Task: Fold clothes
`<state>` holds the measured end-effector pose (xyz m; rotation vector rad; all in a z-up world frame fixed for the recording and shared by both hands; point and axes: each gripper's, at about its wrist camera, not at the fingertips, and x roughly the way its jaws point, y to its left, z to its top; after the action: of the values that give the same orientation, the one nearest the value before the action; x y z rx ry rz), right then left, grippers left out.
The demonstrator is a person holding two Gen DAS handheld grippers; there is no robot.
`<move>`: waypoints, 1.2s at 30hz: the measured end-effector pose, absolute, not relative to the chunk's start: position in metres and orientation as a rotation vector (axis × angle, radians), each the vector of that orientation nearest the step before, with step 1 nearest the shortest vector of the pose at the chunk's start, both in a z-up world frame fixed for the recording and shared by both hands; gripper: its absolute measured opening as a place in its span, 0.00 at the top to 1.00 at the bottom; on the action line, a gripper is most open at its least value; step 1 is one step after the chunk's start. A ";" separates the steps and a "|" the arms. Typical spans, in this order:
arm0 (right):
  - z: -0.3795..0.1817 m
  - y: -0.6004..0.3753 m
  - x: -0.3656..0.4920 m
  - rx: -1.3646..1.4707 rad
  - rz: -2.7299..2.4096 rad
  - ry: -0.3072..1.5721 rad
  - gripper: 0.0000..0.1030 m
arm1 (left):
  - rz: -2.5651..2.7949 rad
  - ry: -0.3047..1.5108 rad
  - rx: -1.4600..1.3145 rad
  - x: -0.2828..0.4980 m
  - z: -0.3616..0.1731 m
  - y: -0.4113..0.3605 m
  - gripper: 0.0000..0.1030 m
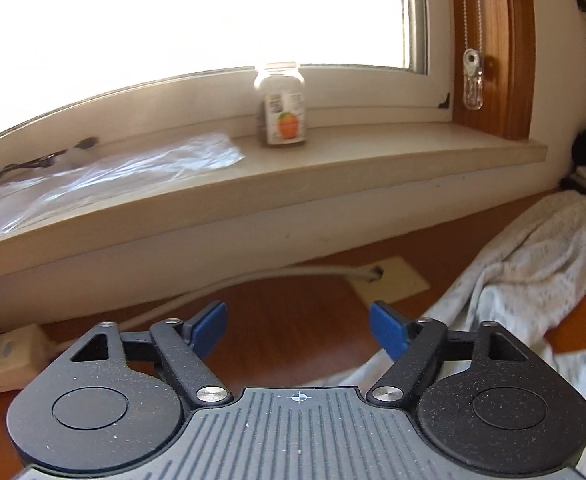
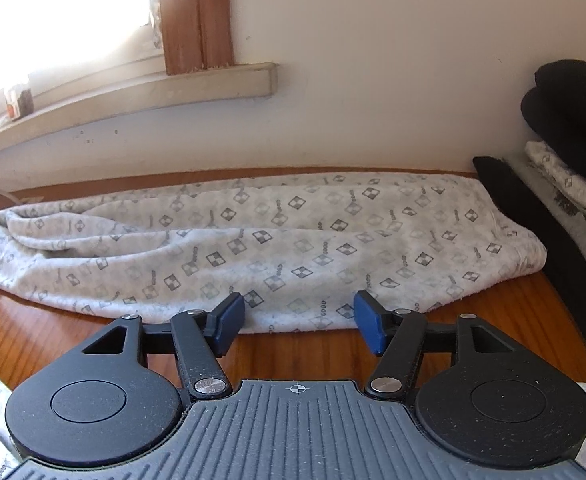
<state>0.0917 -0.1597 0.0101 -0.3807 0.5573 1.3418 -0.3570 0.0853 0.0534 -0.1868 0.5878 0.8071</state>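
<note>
Wooden table (image 2: 513, 312) under window; patterned garment (image 2: 293, 236) half folded. My right gripper (image 2: 299, 322) and left gripper (image 1: 297, 330) released, empty. Next: pinch near hem evenly, lift low, keep edges aligned.

Jar (image 1: 281, 106) on windowsill (image 1: 333, 160) (labelled)

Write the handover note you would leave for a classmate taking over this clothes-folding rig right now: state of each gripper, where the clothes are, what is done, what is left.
Left gripper: jaws open, nothing between them, over bare wooden table; the cloth lies to its right.
Right gripper: jaws open, empty, facing the near edge of the patterned garment.
Garment: a long, rumpled roll lying across the table below the windowsill; more of the same fabric sits by the gripper's body.
Done: a pile of folded clothes sits at the right, by the wall.
Left: regrasp the garment, smooth it, finish the folds, probably add it to the pile.
</note>
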 end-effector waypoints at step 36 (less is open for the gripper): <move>0.012 -0.164 0.094 -0.371 1.334 0.569 0.35 | 0.945 0.451 -0.045 -0.343 0.083 0.095 0.88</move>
<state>0.0941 -0.1637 0.0120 -0.3712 0.5695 1.3340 -0.3425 0.0946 0.0832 -0.0451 0.4506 0.9447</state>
